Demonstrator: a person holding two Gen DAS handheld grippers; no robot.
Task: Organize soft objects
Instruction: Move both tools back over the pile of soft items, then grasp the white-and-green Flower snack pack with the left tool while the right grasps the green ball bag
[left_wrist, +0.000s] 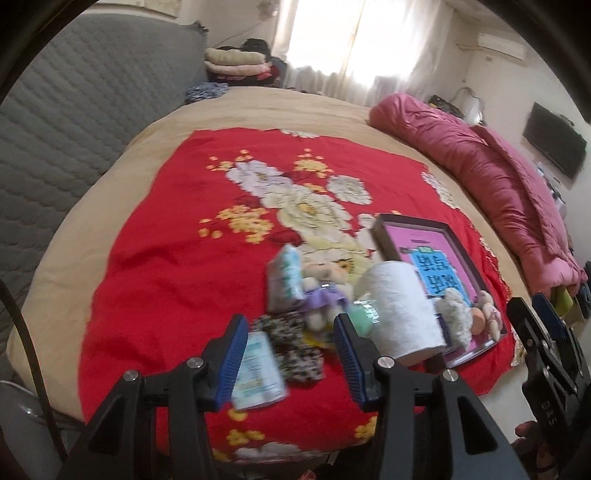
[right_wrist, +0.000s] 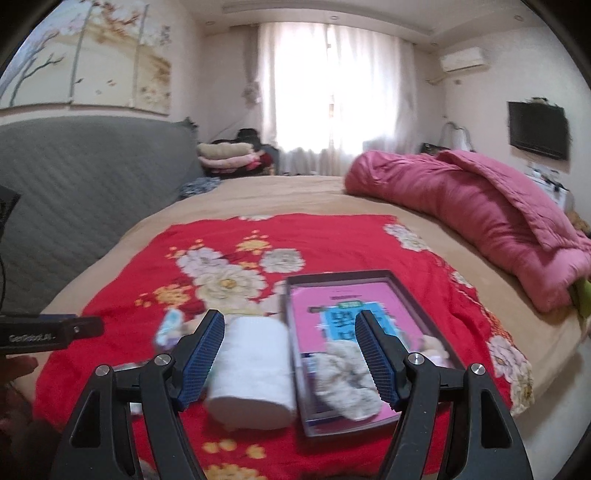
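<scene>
Your bed (right_wrist: 258, 192) carries a red flowered blanket (right_wrist: 332, 240), with a pink quilt (right_wrist: 480, 206) along its right edge. Both your left gripper (left_wrist: 291, 354) and right gripper (right_wrist: 291, 354) have fingers spread wide, holding nothing, above the towel roll (right_wrist: 255, 373) and tray (right_wrist: 436, 325).

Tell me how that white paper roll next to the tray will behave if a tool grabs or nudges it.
The white paper roll looks soft, so it would probably squash a little under a firm squeeze. It is likely light for its bulk. Being a cylinder on the yielding red blanket, beside the tray, it may roll or tip if pushed.
</scene>
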